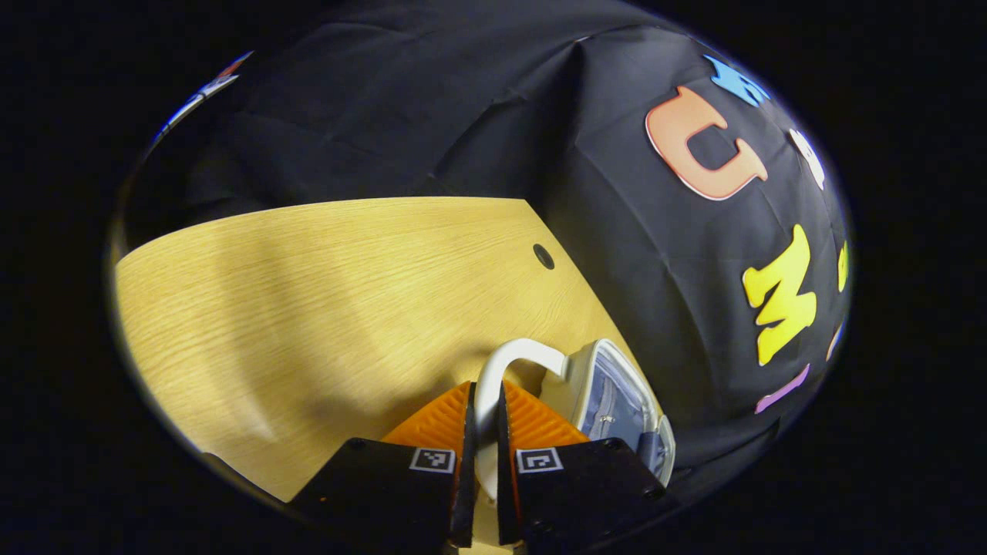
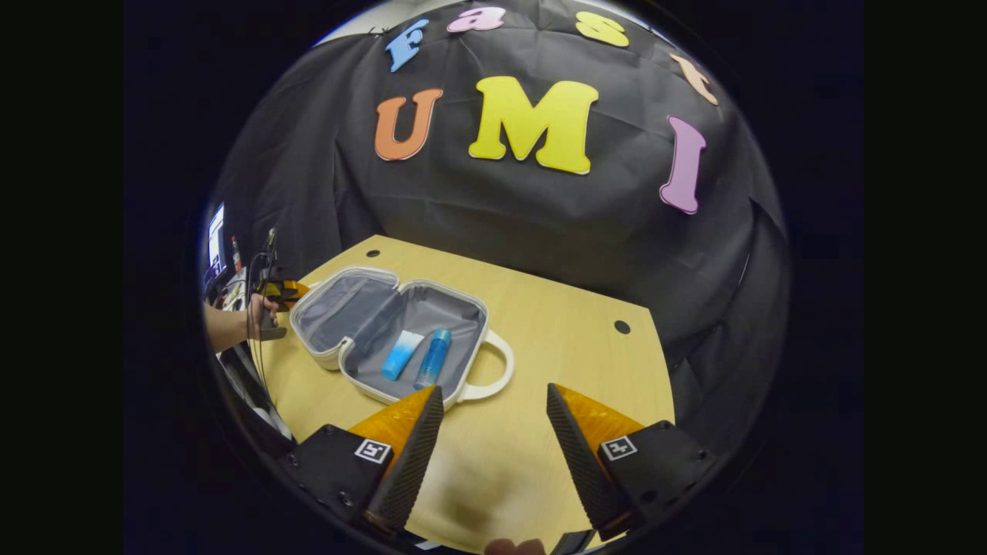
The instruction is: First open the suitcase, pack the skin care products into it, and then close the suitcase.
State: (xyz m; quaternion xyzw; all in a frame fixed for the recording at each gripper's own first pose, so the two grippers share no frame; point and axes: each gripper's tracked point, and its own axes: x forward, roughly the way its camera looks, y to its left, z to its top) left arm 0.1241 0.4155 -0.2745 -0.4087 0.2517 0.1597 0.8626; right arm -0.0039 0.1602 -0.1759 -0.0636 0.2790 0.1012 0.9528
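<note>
In the left gripper view, the left hand-held gripper (image 1: pixel 484 420) is gripping narrowly, its two fingers pressing from either side on a curved white handle (image 1: pixel 505 362). That handle is belonging to the suitcase (image 1: pixel 617 397), whose pale shell and grey lining are showing just beyond the fingers, at the lower right. The suitcase is sitting near the edge of the wooden bench (image 1: pixel 308 308), and a small dark hole (image 1: pixel 544 256) is showing in the benchtop farther off.

In the right gripper view, the right hand-held gripper (image 2: pixel 493 420) is hovering over the bench (image 2: pixel 555 347) with its fingers spread wide and nothing between them. The suitcase (image 2: pixel 401 335) is lying open on the bench ahead and to the left, both halves showing their grey lining. Two skin care products are lying side by side in the nearer half: a pale blue tube (image 2: pixel 402 354) and a blue bottle (image 2: pixel 433 358). A white handle (image 2: pixel 493 374) is sticking out from the near half toward the gripper. At the far left, a person's hand (image 2: pixel 258 312) is holding the other gripper (image 2: pixel 279 290) beside the suitcase's far half; whether it is touching the shell is too small to tell here.
</note>
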